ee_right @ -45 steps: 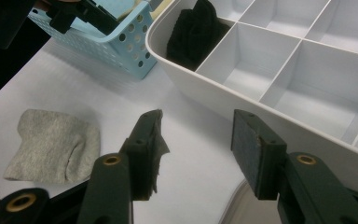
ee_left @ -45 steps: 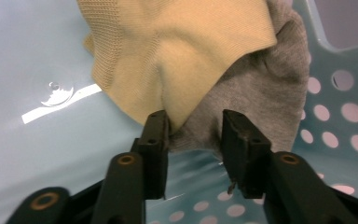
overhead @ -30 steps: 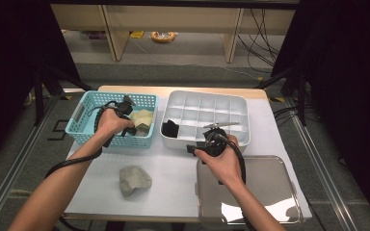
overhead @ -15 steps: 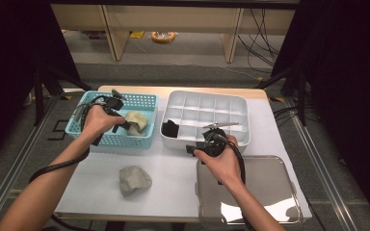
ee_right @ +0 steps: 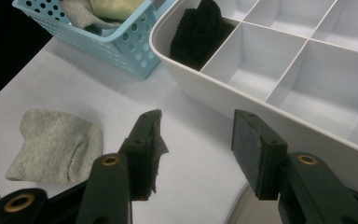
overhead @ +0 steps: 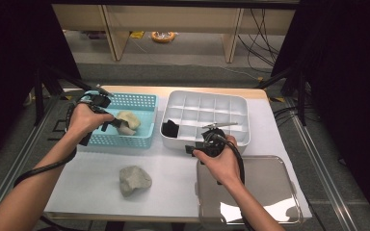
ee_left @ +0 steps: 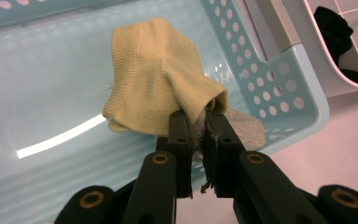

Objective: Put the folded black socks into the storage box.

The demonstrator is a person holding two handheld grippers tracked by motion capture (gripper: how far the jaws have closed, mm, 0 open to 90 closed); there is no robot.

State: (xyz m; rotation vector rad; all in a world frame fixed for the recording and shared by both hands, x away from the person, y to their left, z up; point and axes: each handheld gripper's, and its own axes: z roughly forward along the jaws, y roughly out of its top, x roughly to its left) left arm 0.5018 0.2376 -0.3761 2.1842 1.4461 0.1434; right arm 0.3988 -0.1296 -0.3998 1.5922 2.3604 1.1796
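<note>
Over the blue basket, at ten o'clock on the table, the left gripper pinched a soft, light yellow sock by its bunched cuff; the right gripper stood open, empty.

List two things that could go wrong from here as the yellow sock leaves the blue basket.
The left hand-held gripper pinches the yellow sock by a small fold, so it may slip free. A grey sock lies against that fold and might be dragged over the blue basket wall.
</note>
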